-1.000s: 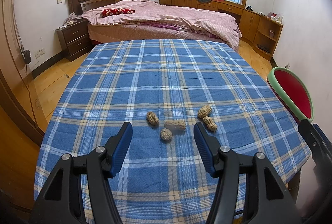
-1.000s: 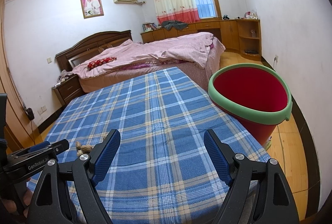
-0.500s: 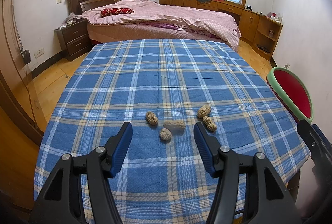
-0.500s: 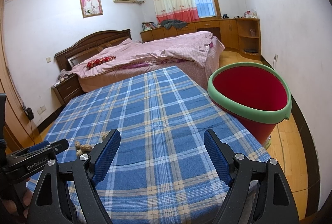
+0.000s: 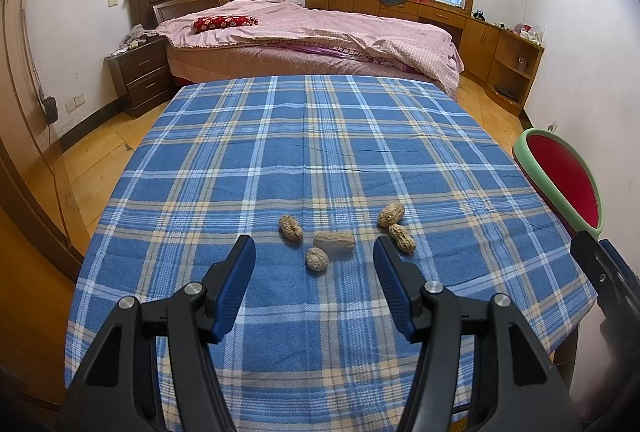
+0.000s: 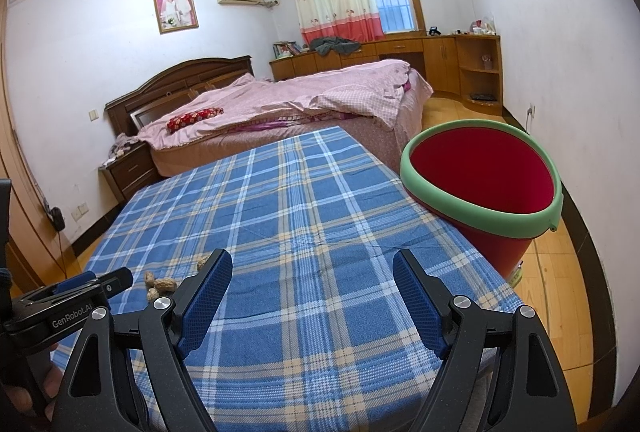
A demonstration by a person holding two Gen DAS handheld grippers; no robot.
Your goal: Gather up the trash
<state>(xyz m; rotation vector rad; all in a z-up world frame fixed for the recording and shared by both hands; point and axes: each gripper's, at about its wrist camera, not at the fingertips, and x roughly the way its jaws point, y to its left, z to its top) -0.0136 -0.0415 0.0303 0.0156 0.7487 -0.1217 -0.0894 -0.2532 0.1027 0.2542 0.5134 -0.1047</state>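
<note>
**Peanuts wait near the front edge of the tabletop**

Peanuts lie in a loose group just before the left tool, whose jaws stand apart, empty. The right tool, also apart, faces the red bucket beside the right edge, probably for dropping.

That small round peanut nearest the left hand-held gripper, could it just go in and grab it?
Probably yes. The left hand-held gripper is open, and the peanut lies on the bare tablecloth just ahead between its fingers, with nothing in the way.
</note>
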